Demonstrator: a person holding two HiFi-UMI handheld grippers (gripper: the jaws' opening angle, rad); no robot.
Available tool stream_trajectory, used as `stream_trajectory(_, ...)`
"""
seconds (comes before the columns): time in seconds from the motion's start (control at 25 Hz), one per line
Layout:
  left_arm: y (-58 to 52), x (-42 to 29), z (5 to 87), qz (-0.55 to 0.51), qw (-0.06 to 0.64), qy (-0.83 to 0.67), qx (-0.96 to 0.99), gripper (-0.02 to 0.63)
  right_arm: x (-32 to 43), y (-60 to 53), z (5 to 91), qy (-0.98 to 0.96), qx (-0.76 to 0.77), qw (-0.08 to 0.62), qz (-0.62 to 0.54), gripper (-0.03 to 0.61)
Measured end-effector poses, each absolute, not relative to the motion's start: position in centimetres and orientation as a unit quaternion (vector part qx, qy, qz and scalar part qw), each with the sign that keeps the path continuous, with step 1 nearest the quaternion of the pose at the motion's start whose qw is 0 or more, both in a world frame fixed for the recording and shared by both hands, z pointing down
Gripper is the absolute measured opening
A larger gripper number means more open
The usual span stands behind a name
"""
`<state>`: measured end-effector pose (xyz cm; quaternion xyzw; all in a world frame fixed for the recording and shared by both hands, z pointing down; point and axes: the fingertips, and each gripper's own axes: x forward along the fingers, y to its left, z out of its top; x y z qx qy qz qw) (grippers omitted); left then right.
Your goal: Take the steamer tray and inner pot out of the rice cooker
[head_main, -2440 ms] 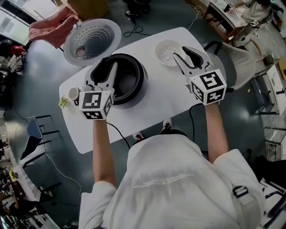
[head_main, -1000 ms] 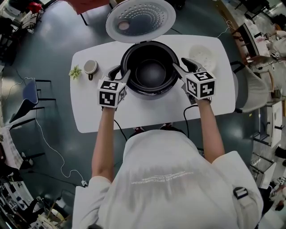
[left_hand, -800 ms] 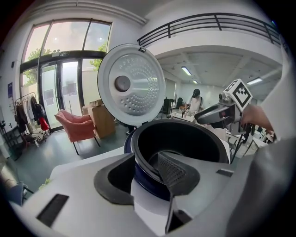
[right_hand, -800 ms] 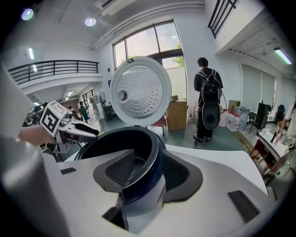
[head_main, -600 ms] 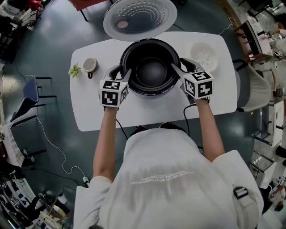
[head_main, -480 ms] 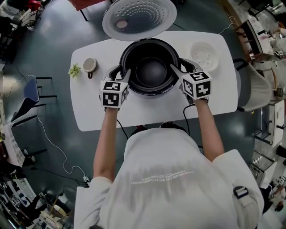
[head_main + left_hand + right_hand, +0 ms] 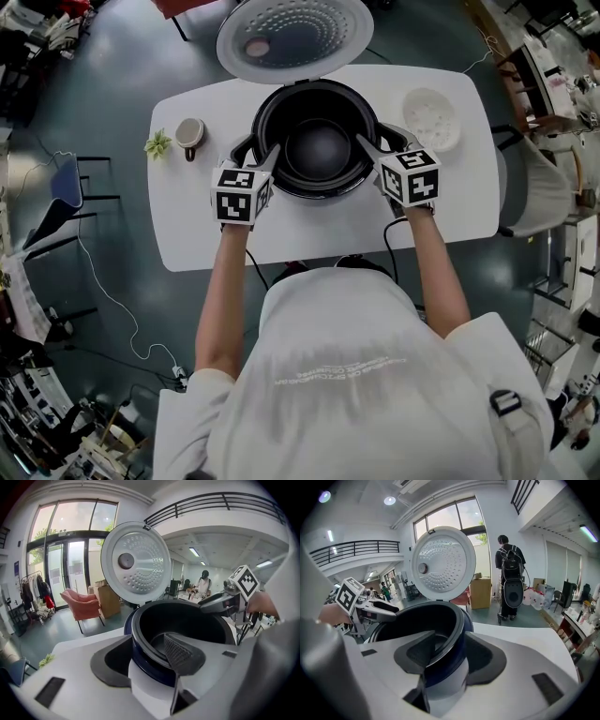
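I'm looking down on one white counter [image 7: 319,230] and counting what is sitting on it: one rice cooker [image 7: 263,105] with its one round lid [image 7: 294,37] standing open at the far side, one dark inner pot [image 7: 319,150] sitting inside the cooker, one white steamer tray [image 7: 429,119] lying on the counter to the right of the cooker and apart from it, one cup [image 7: 190,134] to the left, and one little green plant [image 7: 157,145] just beside the cup. I'm working two tools, one in each hand, and both are reaching onto the near edge of the cooker from opposite sides. The left tool [image 7: 256,152] is standing wide apart, its jaws having just been opening; in the left gripper view one jaw is hanging outside the cooker's blue wall and the other is dipping inside the pot, so the rim is running between them without either pad pressing on it. The right tool [image 7: 382,141] is spread wide too and is straddling the right side of the rim the same way, one jaw inside the pot and one outside the cooker's body, gripping nothing.
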<state>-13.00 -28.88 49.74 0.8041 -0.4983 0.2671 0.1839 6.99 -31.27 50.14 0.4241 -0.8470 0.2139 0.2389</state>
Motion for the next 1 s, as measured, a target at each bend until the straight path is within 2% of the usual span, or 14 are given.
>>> stream_trajectory(0.28, -28.6, -12.2, 49.9, 0.273, 0.201, -0.501, 0.796, 0.235, 7.1, -31.1, 50.3, -0.85, 0.421, 0.234, 0.213, 0.184)
stream_trajectory(0.64, -28.7, -12.2, 49.3, 0.186, 0.267, -0.541, 0.775, 0.233, 7.0, -31.1, 50.3, -0.851, 0.424, 0.223, 0.214, 0.172)
stream_trajectory(0.88, -28.6, -12.5, 48.6, 0.149, 0.268, -0.564, 0.766, 0.233, 6.7, -30.8, 50.4, -0.846, 0.428, 0.222, 0.23, 0.147)
stream_trajectory(1.0, -28.7, -12.3, 48.0, 0.123, 0.272, -0.57, 0.766, 0.233, 7.2, -30.6, 50.1, -0.846, 0.423, 0.197, 0.257, 0.14)
